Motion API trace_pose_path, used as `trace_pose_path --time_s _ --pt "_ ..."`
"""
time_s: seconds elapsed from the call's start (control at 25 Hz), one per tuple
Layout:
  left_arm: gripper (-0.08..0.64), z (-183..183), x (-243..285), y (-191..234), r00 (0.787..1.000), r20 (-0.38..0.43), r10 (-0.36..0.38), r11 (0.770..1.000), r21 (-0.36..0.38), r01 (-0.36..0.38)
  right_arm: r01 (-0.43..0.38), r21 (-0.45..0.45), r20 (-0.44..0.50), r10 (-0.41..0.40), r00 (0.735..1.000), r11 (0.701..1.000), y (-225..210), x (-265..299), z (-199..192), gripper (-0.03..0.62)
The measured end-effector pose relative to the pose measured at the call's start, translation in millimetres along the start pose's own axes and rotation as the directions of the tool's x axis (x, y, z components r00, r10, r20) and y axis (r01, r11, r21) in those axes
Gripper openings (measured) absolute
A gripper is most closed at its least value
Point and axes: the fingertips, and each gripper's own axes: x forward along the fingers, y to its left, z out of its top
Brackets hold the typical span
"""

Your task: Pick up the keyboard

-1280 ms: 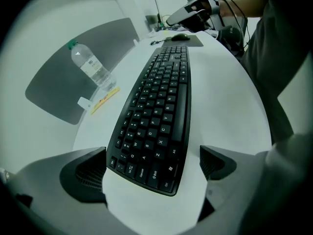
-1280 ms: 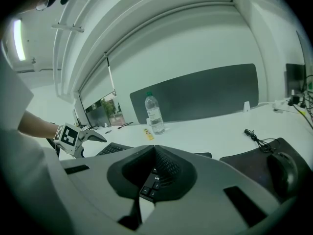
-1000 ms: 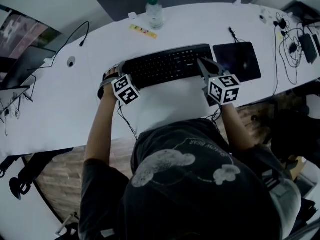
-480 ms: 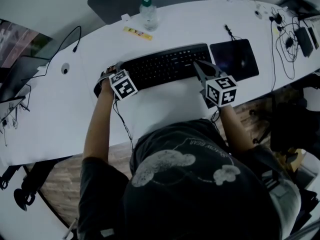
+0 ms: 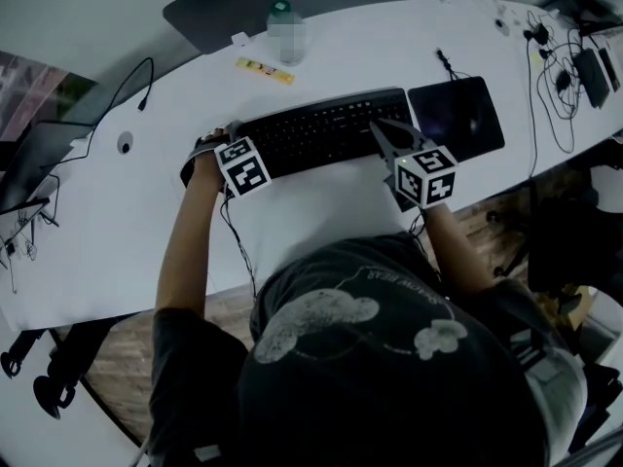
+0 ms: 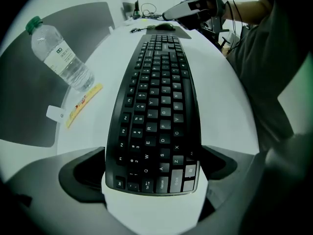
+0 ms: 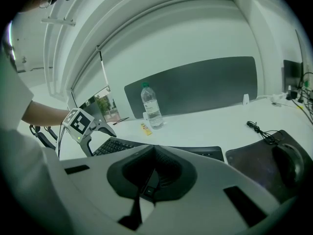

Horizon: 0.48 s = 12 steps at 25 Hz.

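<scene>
White desk (image 5: 321, 212); left hand-held gripper (image 6: 152, 168) tight on keyboard (image 6: 156, 97) end; right hand-held gripper (image 7: 152, 153) clenched, empty

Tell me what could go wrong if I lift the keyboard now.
1. The left gripper straddles only the left end of the keyboard, while the right gripper is shut and empty over its right end. Lifted one-sided, the long keyboard may sag or slip.
2. The water bottle stands upright just beyond the keyboard's far edge; a swing could topple it.
3. The mouse pad lies close to the right end, so a dragged end may push it.
</scene>
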Motion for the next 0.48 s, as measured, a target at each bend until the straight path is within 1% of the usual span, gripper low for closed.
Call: trace_pose_path --time_s 0.24,0.4,0.48 --pt "0.588 -1 -2 3 1.000 0.000 -0.014 0.999 -0.034 0.014 -0.013 0.000 -0.013 0.013 1.000 1.000 0 6 -1 -0.009" --pt "0.588 2 -11 1 0.998 0.000 -0.062 0.997 -0.043 0.062 -0.015 0.008 -0.023 0.016 1.000 1.000 -1 8 -4 -0.009" --pt "0.588 4 -11 5 0.997 0.001 -0.072 0.997 -0.042 0.071 -0.017 0.010 -0.024 0.017 1.000 1.000 -1 10 -5 -0.009"
